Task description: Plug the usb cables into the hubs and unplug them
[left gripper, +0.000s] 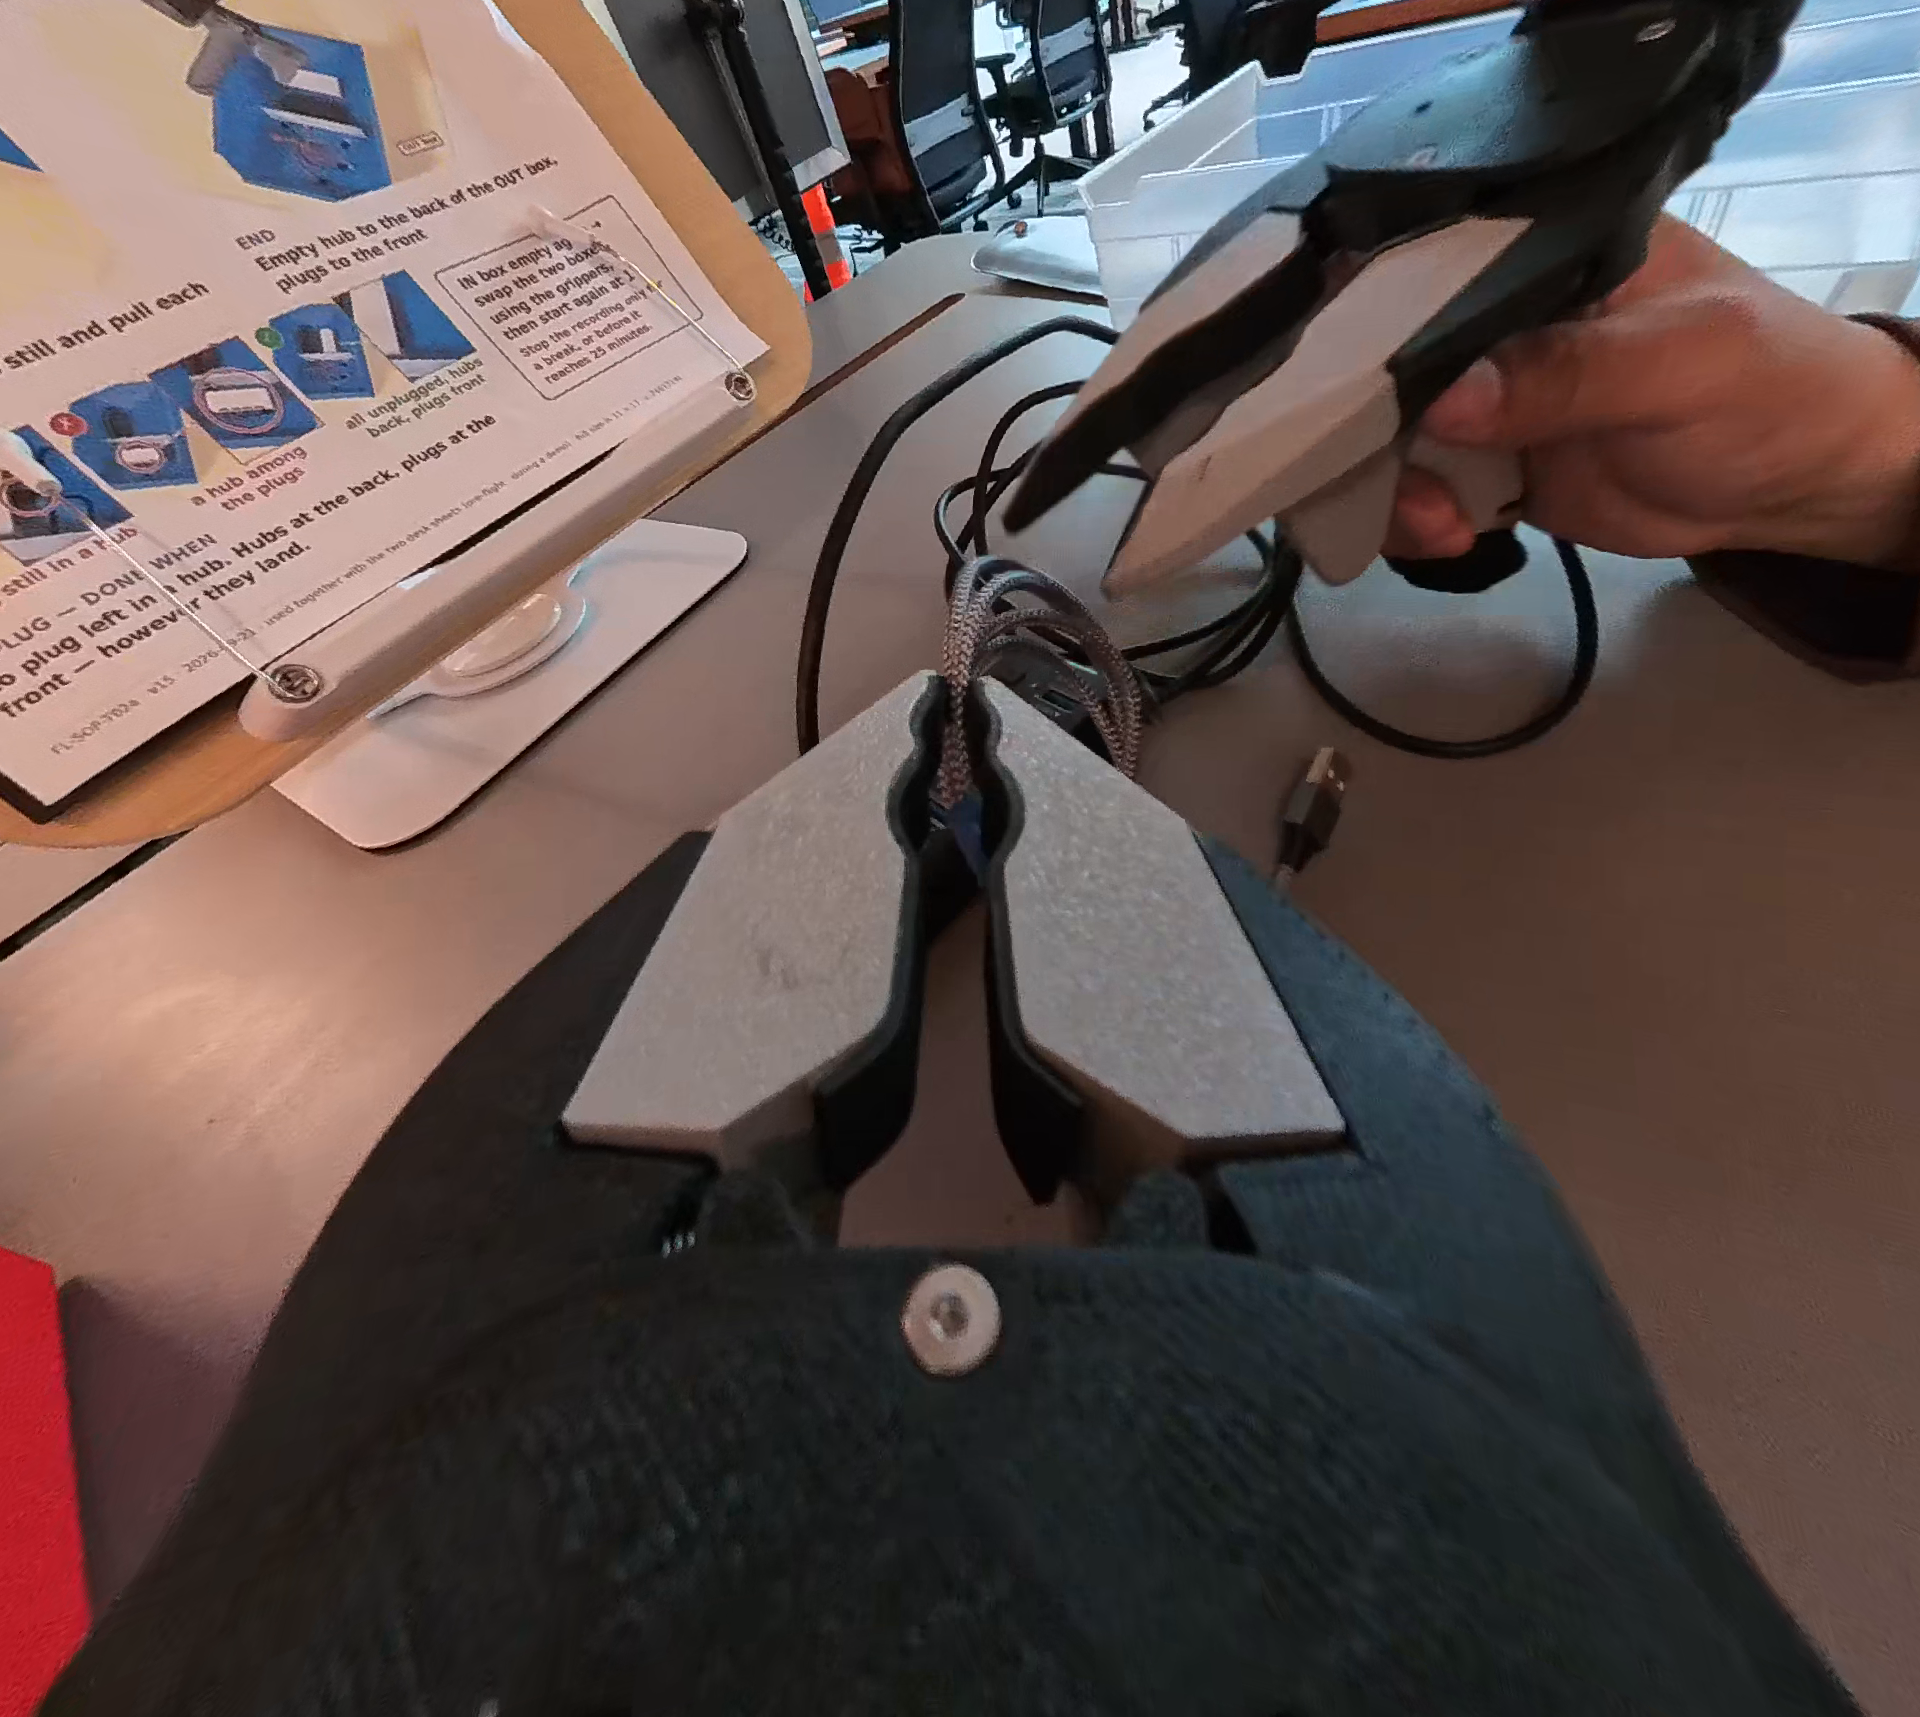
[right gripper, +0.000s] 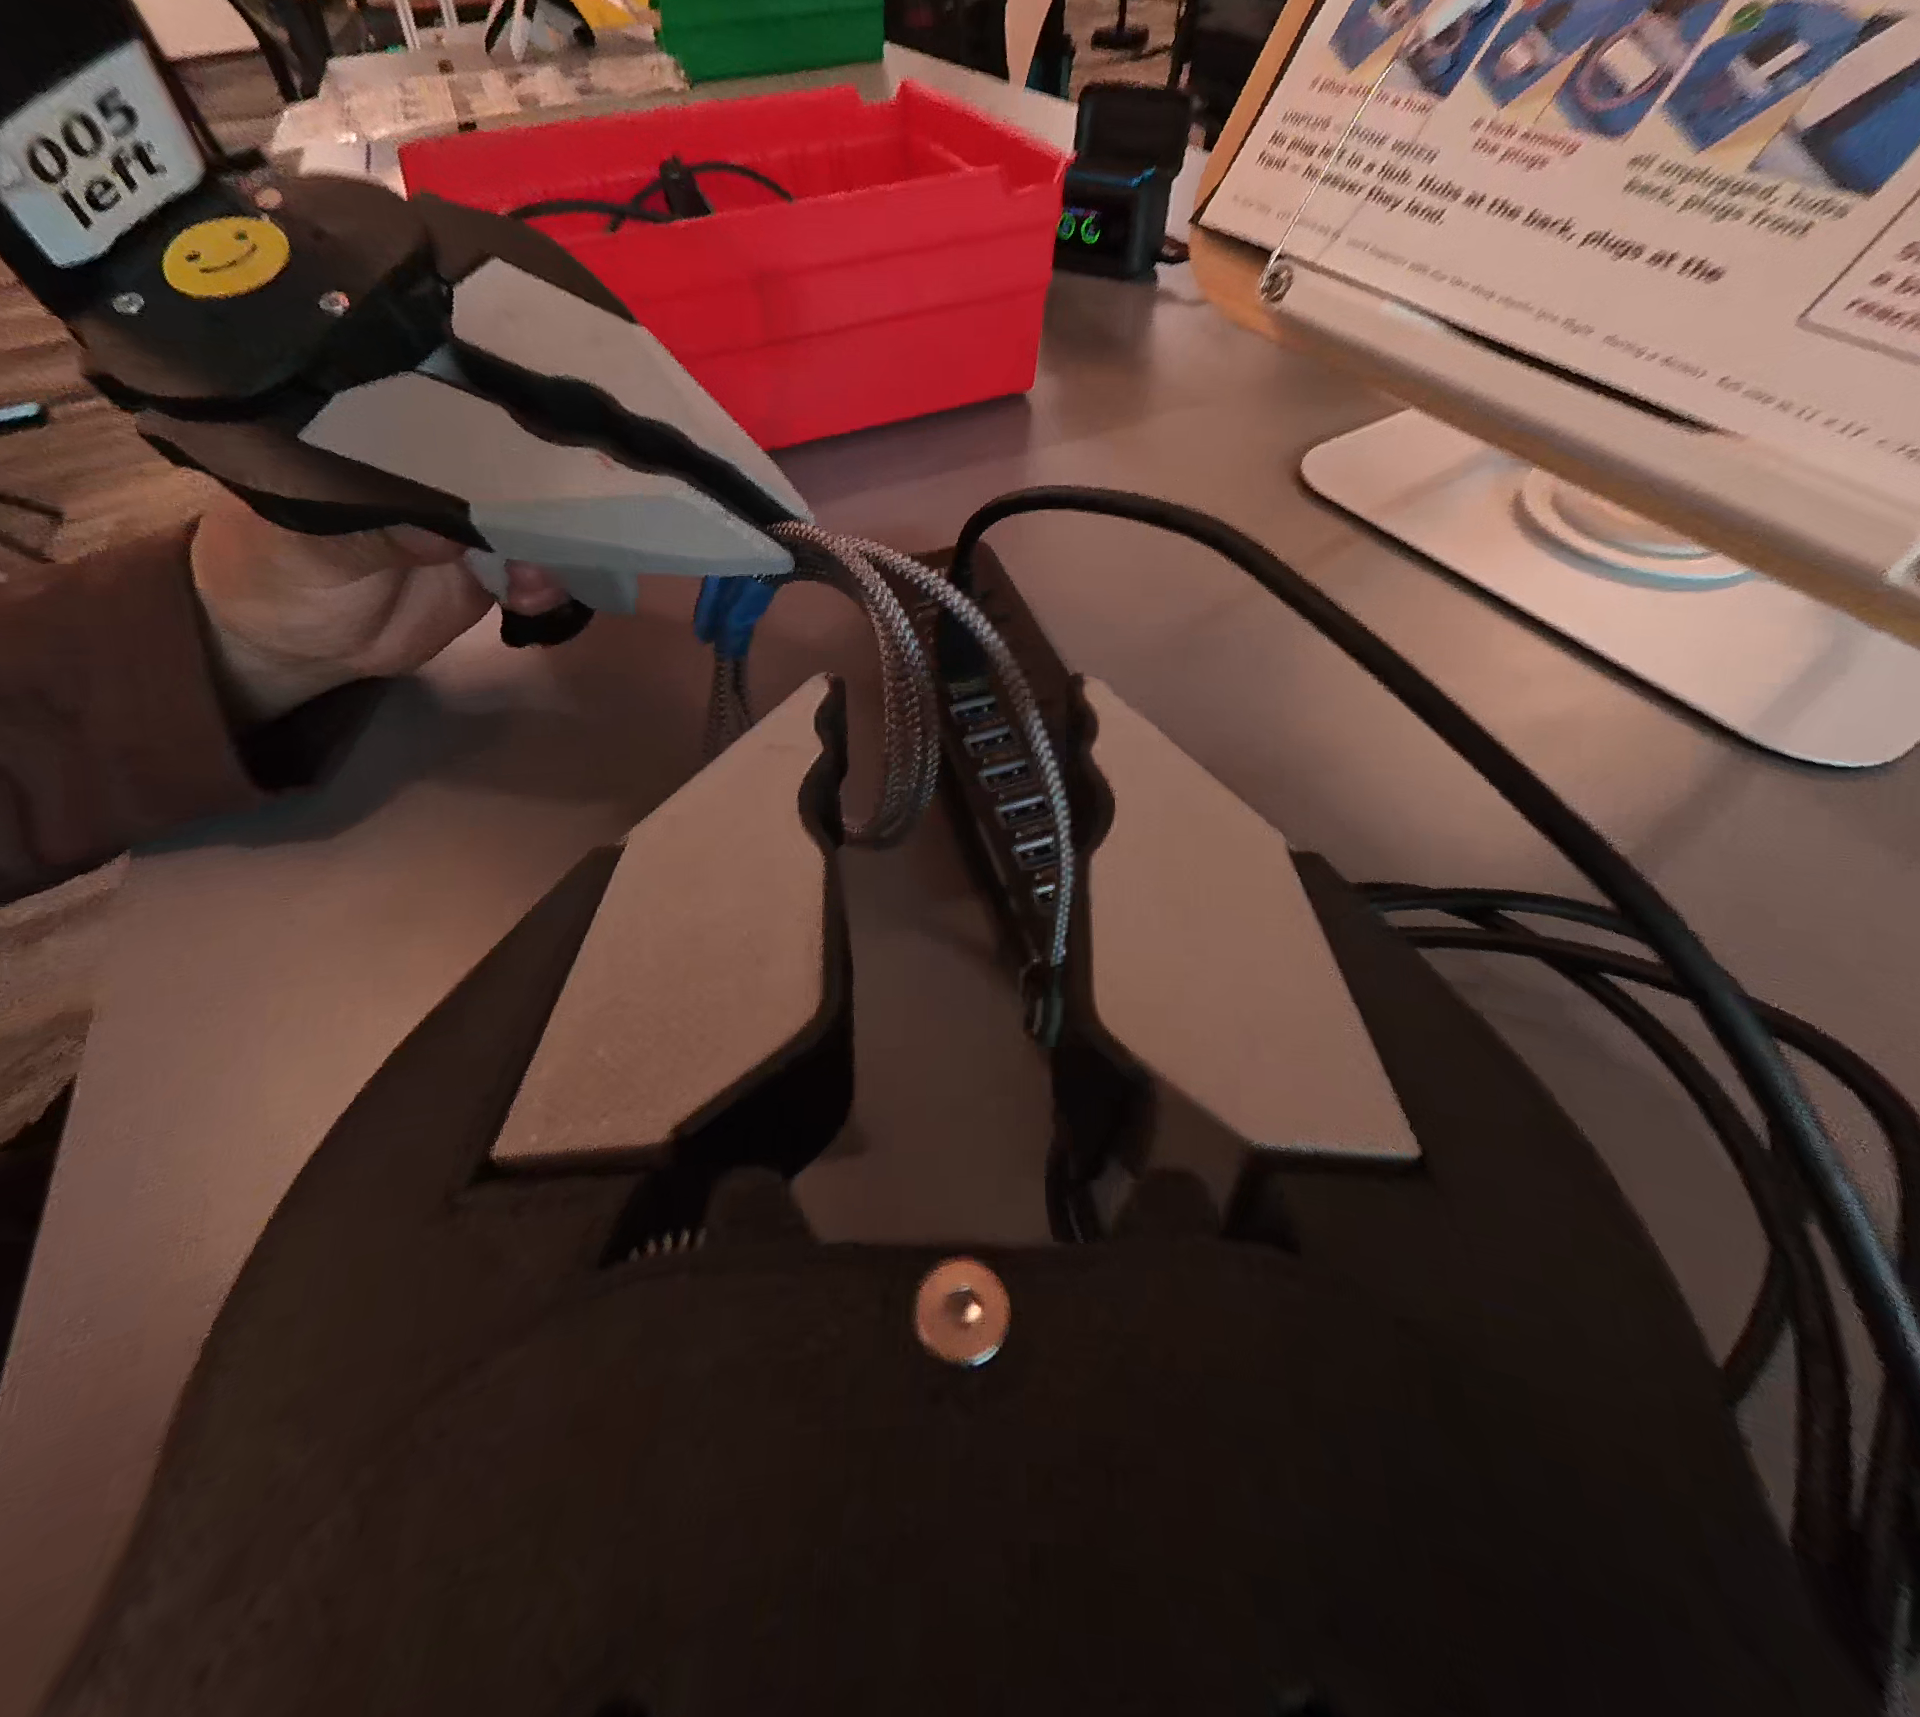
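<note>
My left gripper (left gripper: 961,696) is shut on a bundle of grey braided usb cable (left gripper: 1039,659), held just above the desk. In the right wrist view it (right gripper: 779,547) comes in from the left, with the braided cable (right gripper: 904,711) looping down from its tips. A black multi-port hub (right gripper: 1003,784) lies on the desk, and its row of ports faces up. My right gripper (right gripper: 956,696) is open and empty, with its fingers on either side of the hub and the cable loop. The cable's plug (right gripper: 1041,992) lies by the right finger. The right gripper (left gripper: 1070,545) hovers above the hub (left gripper: 1055,691).
A red bin (right gripper: 883,317) with a black cable in it stands at the back. An instruction sheet on a white stand (left gripper: 499,628) is to the left. Coiled black cables (left gripper: 1455,711) lie to the right. A white bin (left gripper: 1195,202) stands farther back. A loose usb plug (left gripper: 1314,800) lies on the desk. Tip to tip, the grippers are about 5 cm apart.
</note>
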### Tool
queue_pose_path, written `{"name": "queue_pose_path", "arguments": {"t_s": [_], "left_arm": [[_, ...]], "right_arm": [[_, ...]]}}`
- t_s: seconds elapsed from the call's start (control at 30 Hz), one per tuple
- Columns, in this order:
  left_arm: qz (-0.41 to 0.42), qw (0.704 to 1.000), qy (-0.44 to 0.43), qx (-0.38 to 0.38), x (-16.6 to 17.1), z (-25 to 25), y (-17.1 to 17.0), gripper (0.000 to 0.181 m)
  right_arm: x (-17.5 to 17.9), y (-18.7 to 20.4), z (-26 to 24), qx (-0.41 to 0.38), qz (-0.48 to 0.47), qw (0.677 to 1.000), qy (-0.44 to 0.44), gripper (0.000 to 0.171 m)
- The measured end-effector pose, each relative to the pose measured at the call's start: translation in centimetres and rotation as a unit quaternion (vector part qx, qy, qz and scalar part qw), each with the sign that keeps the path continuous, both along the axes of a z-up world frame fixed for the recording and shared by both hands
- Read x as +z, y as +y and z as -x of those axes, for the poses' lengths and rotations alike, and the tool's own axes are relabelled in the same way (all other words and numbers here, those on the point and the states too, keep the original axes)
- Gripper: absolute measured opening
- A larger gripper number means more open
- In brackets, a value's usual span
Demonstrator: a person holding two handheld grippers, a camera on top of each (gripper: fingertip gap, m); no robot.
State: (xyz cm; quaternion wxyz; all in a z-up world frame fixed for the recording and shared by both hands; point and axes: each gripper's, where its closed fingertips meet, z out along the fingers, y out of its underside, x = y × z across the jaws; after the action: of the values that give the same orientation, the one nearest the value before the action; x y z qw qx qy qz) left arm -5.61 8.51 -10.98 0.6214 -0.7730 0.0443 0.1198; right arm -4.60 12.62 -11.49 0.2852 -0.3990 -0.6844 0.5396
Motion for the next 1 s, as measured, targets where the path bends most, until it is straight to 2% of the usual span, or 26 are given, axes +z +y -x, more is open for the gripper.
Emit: {"name": "queue_pose_path", "arguments": {"t_s": [0.03, 0.13, 0.2, 0.3, 0.37, 0.4, 0.57, 0.87, 1.0], "left_arm": [[0.002, 1.0, 0.002, 0.0, 0.0, 0.0, 0.0, 0.002], [0.005, 1.0, 0.014, -0.004, -0.2, -0.3, 0.2, 0.002], [0.005, 1.0, 0.016, -0.014, -0.2, -0.7, 0.3, 0.002], [0.0, 0.999, 0.013, -0.032, -0.1, -1.3, 0.3, 0.002], [-0.005, 0.999, 0.0, -0.048, 0.0, -1.7, 0.3, 0.001], [-0.004, 0.999, -0.007, -0.049, 0.0, -1.7, 0.3, 0.002], [-0.002, 0.999, -0.008, -0.032, -0.2, -1.0, 0.3, 0.004], [0.024, 0.994, -0.088, -0.054, -1.8, -1.2, 0.9, 0.042], [0.059, 0.993, -0.084, -0.065, -3.1, -1.9, 1.1, 0.04]], "right_arm": [[0.4, 0.2, 0.0, -0.002, 0.01, 1.0, 0.008, 0.044], [0.4, 0.3, 0.1, 0.004, 0.043, 0.999, -0.005, 0.062], [-0.7, 0.2, 0.4, 0.005, 0.045, 0.998, -0.035, 0.06], [-2.3, -0.9, -0.1, 0.036, 0.013, 0.997, -0.074, 0.034], [-2.7, -1.4, -0.4, 0.051, -0.007, 0.995, -0.084, 0.008], [-2.7, -1.6, -0.5, 0.054, -0.014, 0.995, -0.082, 0.003], [-1.0, -0.1, -0.2, 0.015, -0.012, 0.999, -0.04, 0.002], [4.7, 3.7, -1.3, -0.014, 0.137, 0.989, 0.054, 0.001], [6.2, 4.5, -1.9, -0.006, 0.179, 0.981, 0.079, 0.002]]}}
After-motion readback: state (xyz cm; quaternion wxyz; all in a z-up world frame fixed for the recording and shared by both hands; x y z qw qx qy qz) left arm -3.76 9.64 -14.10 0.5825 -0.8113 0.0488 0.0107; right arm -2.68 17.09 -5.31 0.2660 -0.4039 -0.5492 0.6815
